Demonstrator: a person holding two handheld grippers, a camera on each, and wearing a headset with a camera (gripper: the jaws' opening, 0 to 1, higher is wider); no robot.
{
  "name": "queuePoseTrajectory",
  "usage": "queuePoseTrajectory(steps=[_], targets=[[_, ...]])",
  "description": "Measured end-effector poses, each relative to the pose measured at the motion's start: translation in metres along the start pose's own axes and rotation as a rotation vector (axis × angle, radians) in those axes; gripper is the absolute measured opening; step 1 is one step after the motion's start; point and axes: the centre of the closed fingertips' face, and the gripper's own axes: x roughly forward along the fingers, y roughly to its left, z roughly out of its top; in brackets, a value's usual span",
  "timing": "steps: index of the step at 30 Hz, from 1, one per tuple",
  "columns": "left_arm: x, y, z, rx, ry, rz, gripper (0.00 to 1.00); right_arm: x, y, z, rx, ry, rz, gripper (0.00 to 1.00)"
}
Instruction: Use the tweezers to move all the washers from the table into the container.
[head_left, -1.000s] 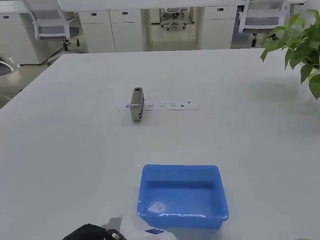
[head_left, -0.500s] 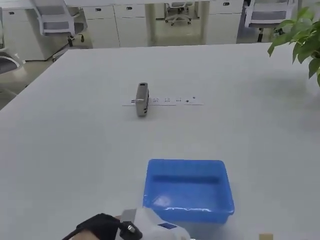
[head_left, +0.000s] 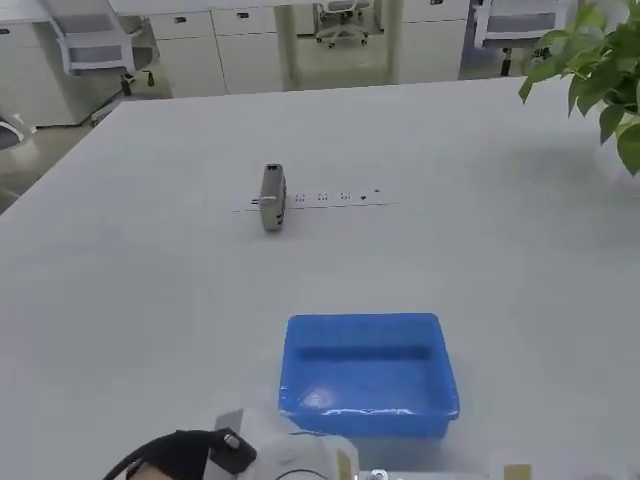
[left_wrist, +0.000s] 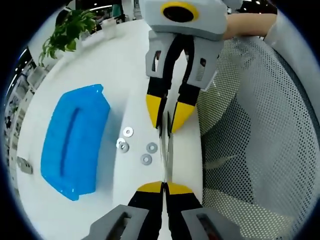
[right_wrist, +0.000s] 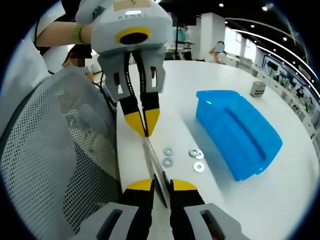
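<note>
The left gripper (left_wrist: 162, 187) had its yellow-tipped jaws pressed together on one end of the tweezers (left_wrist: 165, 155). The right gripper (right_wrist: 161, 186) faced it from the opposite end, its jaws drawn in against the tool's sides with the metal between them, so the tweezers ran as a thin bridge from one gripper to the other. This happened above the near edge of the white table (head_left: 150, 280). Just past that edge was the mesh seat of a chair (left_wrist: 250, 125), close under both grippers. The washers (left_wrist: 146, 159) lay flat on the table in a small loose cluster, two of them touching. They were just beside the tweezers on one side and near the long wall of the blue container (left_wrist: 70, 140) on the other, so they sat between the tool and the tub. The container stood upright with its mouth open. In the gripper views I could not tell whether any washer was inside it. Well apart, farther across the table, a small grey device (head_left: 273, 197) stood at the end of a flush socket strip (head_left: 335, 198). A leafy plant (head_left: 600, 70) hung in over the far right corner. White office chairs (head_left: 95, 45) and cabinets lined the room behind.
</note>
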Motion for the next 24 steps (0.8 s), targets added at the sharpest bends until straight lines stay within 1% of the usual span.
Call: queuePoseTrajectory(steps=[3,6,9,10,12,15,17,21,24], targets=[[-0.009,0.001,0.005,-0.023,-0.034,0.016,0.00,-0.001,0.000,0.001,-0.013,-0.004,-0.004,0.08],[-0.022,0.000,0.010,-0.021,-0.057,0.038,0.00,-0.001,0.000,0.006,-0.011,-0.025,-0.001,0.08],[-0.035,-0.002,0.018,-0.025,-0.092,0.051,0.00,-0.001,0.000,0.010,-0.010,-0.043,0.003,0.08],[-0.041,-0.002,0.022,-0.019,-0.104,0.058,0.00,-0.002,0.000,0.011,-0.009,-0.050,0.003,0.08],[-0.047,-0.002,0.026,-0.010,-0.113,0.066,0.00,-0.002,0.001,0.015,-0.005,-0.068,0.009,0.08],[-0.058,-0.002,0.038,0.019,-0.130,0.079,0.00,-0.002,0.003,0.019,-0.006,-0.087,0.013,0.07],[-0.063,-0.002,0.045,0.040,-0.138,0.088,0.00,-0.001,0.003,0.021,-0.006,-0.095,0.014,0.07],[-0.067,-0.003,0.056,0.073,-0.149,0.093,0.00,-0.001,0.003,0.026,-0.011,-0.111,0.009,0.07],[-0.069,-0.003,0.061,0.093,-0.149,0.093,0.00,-0.001,0.003,0.029,-0.010,-0.125,0.008,0.07]])
